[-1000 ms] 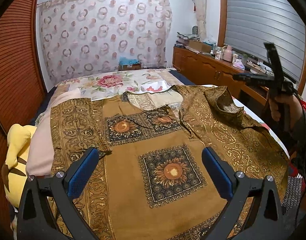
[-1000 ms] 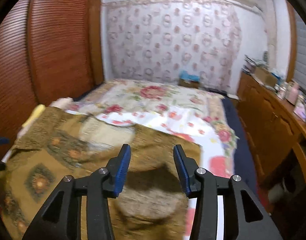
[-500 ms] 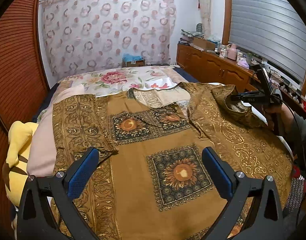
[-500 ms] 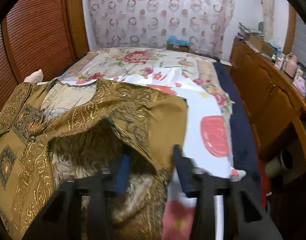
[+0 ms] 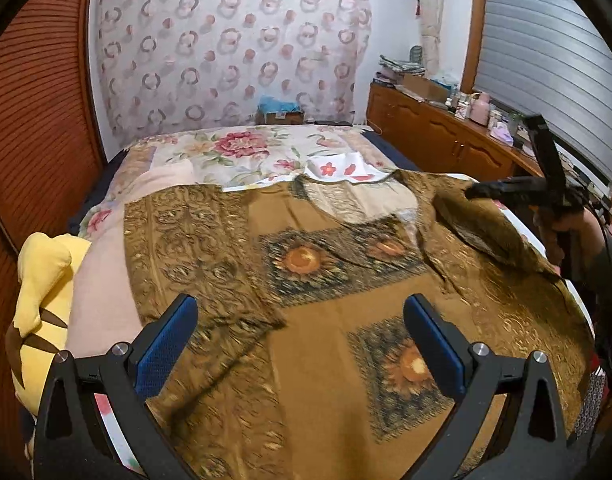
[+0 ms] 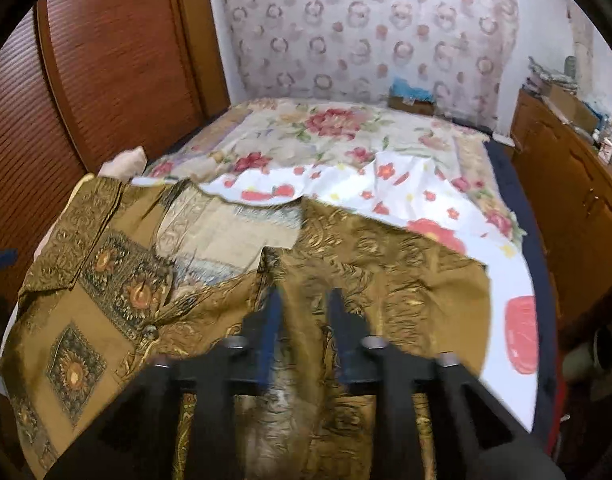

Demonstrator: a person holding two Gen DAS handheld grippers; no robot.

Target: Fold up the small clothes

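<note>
A brown and gold patterned shirt (image 5: 326,320) lies spread face up on the bed, with sunflower squares down its front. My left gripper (image 5: 301,344) is open and empty above the shirt's lower left part. My right gripper (image 6: 301,320) is closed on the shirt's right sleeve (image 6: 386,292), with cloth bunched between its jaws. In the left wrist view the right gripper (image 5: 478,194) lifts that sleeve (image 5: 486,232) off the bed at the right.
A floral bedspread (image 5: 241,152) covers the bed. A yellow plush toy (image 5: 41,300) and a pink cloth (image 5: 101,280) lie at the left edge. A wooden cabinet (image 5: 438,144) stands at the right, a slatted wooden wardrobe (image 6: 117,60) at the left.
My right gripper came down onto the right sleeve and closed on it, then raised it. My left gripper shifted left over the shirt and stayed open.
</note>
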